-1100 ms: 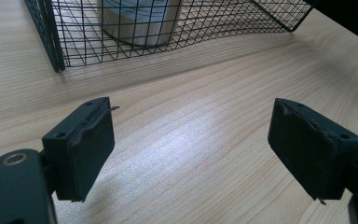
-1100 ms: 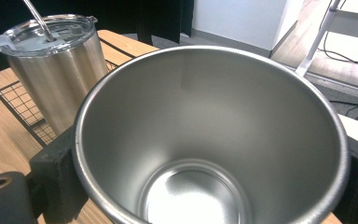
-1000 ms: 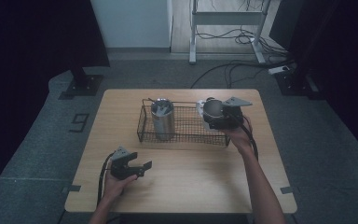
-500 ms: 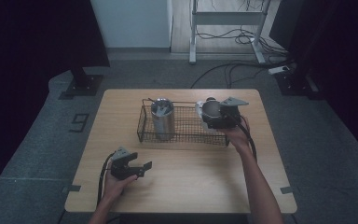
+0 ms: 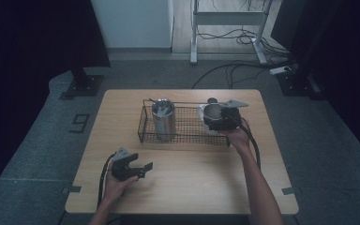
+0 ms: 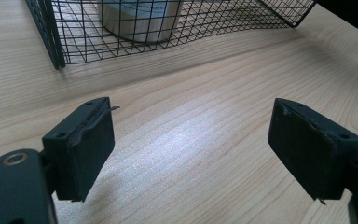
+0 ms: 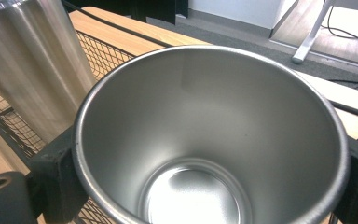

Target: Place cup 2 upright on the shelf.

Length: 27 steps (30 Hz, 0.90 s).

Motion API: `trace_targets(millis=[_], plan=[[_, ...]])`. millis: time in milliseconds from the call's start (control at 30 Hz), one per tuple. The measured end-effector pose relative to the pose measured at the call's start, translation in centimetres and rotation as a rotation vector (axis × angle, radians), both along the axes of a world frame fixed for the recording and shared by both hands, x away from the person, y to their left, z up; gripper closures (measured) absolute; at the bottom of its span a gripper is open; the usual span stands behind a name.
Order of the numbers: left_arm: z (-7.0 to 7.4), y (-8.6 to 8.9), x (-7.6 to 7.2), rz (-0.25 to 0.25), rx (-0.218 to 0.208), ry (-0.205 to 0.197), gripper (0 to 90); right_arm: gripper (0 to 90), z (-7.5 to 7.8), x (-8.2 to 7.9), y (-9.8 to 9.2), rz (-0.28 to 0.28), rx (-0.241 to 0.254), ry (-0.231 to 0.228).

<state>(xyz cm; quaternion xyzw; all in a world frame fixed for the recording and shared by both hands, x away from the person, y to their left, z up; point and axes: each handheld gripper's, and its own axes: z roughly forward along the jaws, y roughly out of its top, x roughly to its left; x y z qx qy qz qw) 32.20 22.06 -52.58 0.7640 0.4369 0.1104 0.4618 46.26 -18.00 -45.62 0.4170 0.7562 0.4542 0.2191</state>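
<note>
Fingers first. High view: right gripper (image 5: 215, 118) clamped around a steel cup (image 5: 212, 112), held upright over the right end of the wire basket (image 5: 186, 138), apparently for setting down inside beside the tall steel tumbler (image 5: 163, 118) standing at the basket's left end. Left gripper (image 5: 143, 169) resting low over bare wooden table (image 5: 201, 178) near the front edge, well apart from the basket, jaws spread and holding nothing (parked out of the way, by the look of it). Painted on the grey floor to the table's left, a single character (image 5: 79, 123) reading as a "9".

Left gripper view: both black pads (image 6: 93, 140) standing wide apart with only wood grain between them; basket corner and the tumbler's base (image 6: 142, 21) behind the mesh up ahead. Faint bluish print on the tumbler's lower wall, too cut off to read.

Right gripper view: cup's rim (image 7: 205, 51) pinched from both sides by the black pads (image 7: 58, 179), mouth open to the camera, inside bare and empty. Upright hold probably chosen so the base lands flat on the mesh. Tumbler (image 7: 32, 65) just beside, at the left, basket wire beneath. No brand or marking visible on the cup.
</note>
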Motion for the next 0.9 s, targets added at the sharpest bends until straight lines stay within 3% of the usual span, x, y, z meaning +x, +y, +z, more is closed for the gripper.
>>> trace_targets(millis=[833, 900], plan=[[-0.1, 0.0, 0.0, 0.001, 0.000, 0.001, 15.1, 6.7, -2.0, 0.3, 0.4, -0.005, -0.027, 0.039], [0.0, -0.1, -0.1, 0.007, 0.019, -0.008, 15.1, 6.7, -2.2, 0.4, 0.5, -0.008, -0.032, 0.044]])
